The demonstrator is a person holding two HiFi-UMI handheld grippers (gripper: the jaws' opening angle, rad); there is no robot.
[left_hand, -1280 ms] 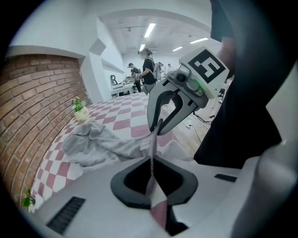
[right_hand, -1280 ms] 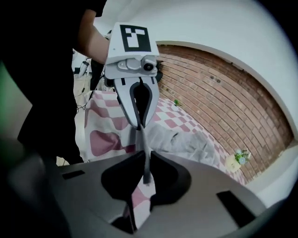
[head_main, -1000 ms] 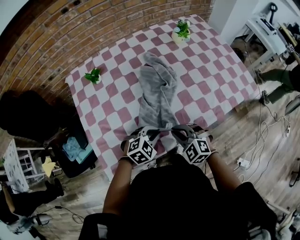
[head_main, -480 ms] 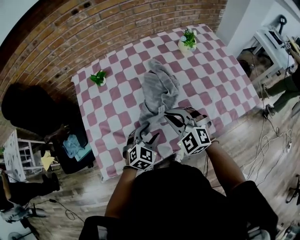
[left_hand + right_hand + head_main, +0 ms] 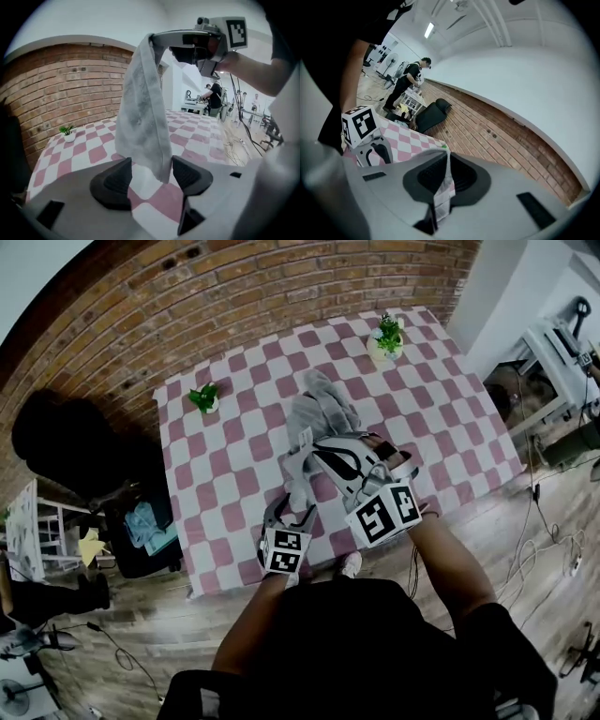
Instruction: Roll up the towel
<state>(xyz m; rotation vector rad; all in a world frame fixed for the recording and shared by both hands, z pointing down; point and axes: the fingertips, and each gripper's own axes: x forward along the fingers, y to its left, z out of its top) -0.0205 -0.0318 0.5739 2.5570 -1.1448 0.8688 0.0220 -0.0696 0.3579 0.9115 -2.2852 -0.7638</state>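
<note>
Grey towel (image 5: 140, 112) hangs above the pink checked tablecloth (image 5: 441, 409)
The right gripper (image 5: 446, 168) pinches its top end tight; the left gripper (image 5: 151, 176) has just been opening its jaws, now apart, with the towel's bottom tip loose between them

- In the head view, my right gripper (image 5: 307, 440) covers the near stretch of the grey terry towel (image 5: 323, 409), so I can't see the pinch there.
- In the right gripper view, only a thin strip of towel shows between the fingers (image 5: 427, 176). The rest is cut off behind the gripper's body.
- In the left gripper view, the draped towel hides the right gripper's fingertips.
- The contents of the open black case (image 5: 141, 535) beside the pink-and-white chequered desk (image 5: 211, 488) are too small to tell.
- The distant standing person (image 5: 214, 96) is too small to make out.
</note>
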